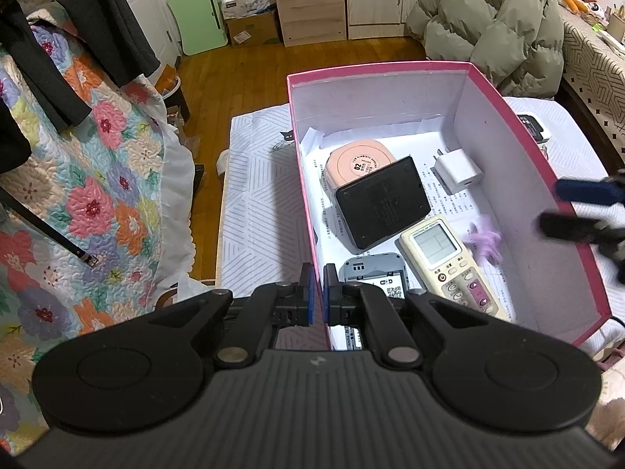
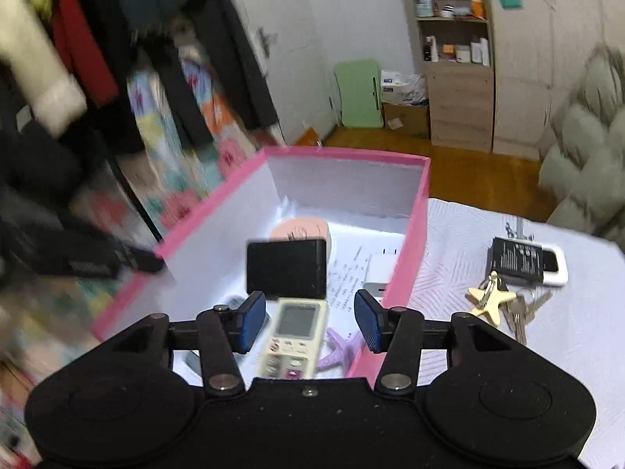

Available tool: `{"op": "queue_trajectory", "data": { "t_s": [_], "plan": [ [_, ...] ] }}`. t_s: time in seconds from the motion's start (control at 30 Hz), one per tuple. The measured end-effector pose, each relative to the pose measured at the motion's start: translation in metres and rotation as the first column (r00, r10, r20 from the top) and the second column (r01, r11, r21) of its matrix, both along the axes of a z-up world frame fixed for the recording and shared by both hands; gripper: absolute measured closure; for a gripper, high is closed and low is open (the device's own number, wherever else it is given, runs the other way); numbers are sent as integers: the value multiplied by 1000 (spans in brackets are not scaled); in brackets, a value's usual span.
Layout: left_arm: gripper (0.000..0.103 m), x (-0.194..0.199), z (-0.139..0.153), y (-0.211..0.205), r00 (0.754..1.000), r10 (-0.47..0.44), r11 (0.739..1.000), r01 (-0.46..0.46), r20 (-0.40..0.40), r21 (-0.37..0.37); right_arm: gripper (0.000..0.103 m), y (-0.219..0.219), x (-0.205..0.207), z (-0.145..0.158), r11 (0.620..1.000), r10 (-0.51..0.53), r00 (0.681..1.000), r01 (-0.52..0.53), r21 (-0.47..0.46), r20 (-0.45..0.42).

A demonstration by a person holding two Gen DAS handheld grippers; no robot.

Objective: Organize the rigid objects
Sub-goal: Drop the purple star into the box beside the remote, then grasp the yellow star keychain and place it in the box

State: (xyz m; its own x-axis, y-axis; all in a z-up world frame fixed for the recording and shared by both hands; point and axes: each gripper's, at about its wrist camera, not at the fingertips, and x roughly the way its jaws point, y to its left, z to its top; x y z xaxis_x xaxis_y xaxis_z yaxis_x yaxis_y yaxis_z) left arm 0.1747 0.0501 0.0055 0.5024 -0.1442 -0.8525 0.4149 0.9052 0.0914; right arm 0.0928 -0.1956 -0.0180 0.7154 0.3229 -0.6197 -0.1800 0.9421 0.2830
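While the pink box (image 1: 578, 336) fills the middle of the left wrist view, the left gripper (image 1: 317, 293) sits at lower centre with its jaws pinched together on the box's near-left wall, steadying it. Inside lie a black device (image 1: 381, 203), a remote control (image 1: 449, 262), a white charger (image 1: 457, 172) and a purple star (image 1: 486, 240). The step in hand looks like the gap between drops. At lower centre of the right wrist view, the right gripper (image 2: 310, 322) hangs over the box, jaws parted and empty (nothing touches the pads). At right, a keyring (image 2: 494, 303) and a small white device (image 2: 527, 262) lie outside on the cloth; fetching one is probably next.
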Motion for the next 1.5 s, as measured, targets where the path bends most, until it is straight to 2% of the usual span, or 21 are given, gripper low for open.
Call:
{"op": "queue_trajectory", "data": {
  "t_s": [0.1, 0.17, 0.3, 0.37, 0.5, 0.67, 0.77, 0.87, 0.97, 1.03, 1.17, 1.3, 1.43, 1.5],
  "plan": [
    [100, 0, -1, 0, 1000, 1, 1000, -1, 3, 0, 43, -34, -12, 3, 992, -24, 1000, 22, 126, 12],
    [100, -1, -2, -1, 1000, -1, 1000, 1, 6, 0, 41, -59, -19, -6, 976, -46, 999, 46, 211, -6],
    [100, 0, -3, 0, 1000, 3, 1000, -3, 9, 3, 41, -84, -27, -30, 973, -88, 994, 100, 207, -67],
    [100, 0, -3, -1, 1000, 3, 1000, -4, 9, 7, 41, -90, -24, -39, 976, -127, 989, 138, 168, -77],
    [100, 1, -6, 0, 1000, 16, 1000, -16, 6, 1, 41, -94, 0, -55, 989, -121, 989, 127, 70, -84],
    [100, 1, -7, 0, 1000, 27, 1000, -27, 4, 0, 41, -94, 47, -75, 988, -152, 983, 154, 18, -102],
    [100, 1, -7, -1, 1000, 28, 1000, -28, 2, 4, 41, -97, 74, -89, 975, -220, 966, 223, 9, -138],
    [100, 2, -7, -1, 1000, 28, 1000, -28, 2, 1, 41, -85, 85, -96, 966, -251, 962, 242, -88, -112],
    [100, 2, -7, -1, 1000, 27, 1000, -27, -1, -1, 42, -62, 86, -102, 933, -264, 964, 245, -263, -40],
    [100, 2, -7, -1, 1000, 26, 1000, -26, 2, 1, 57, -53, 83, -104, 898, -285, 959, 267, -349, 1],
    [100, 2, -8, -1, 1000, 23, 1000, -23, 3, 0, 57, -64, 70, -98, 904, -335, 942, 316, -288, -16],
    [100, 1, -7, 0, 1000, 20, 1000, -20, 8, -4, 57, -80, 50, -87, 940, -322, 942, 306, -152, -91],
    [100, -1, -6, 2, 1000, 21, 1000, -21, 14, -11, 57, -82, 33, -85, 943, -320, 932, 297, -149, -168],
    [100, -3, -6, 3, 1000, 20, 1000, -19, 15, -14, 57, -86, 26, -83, 949, -310, 932, 293, -113, -187]
  ]
}}
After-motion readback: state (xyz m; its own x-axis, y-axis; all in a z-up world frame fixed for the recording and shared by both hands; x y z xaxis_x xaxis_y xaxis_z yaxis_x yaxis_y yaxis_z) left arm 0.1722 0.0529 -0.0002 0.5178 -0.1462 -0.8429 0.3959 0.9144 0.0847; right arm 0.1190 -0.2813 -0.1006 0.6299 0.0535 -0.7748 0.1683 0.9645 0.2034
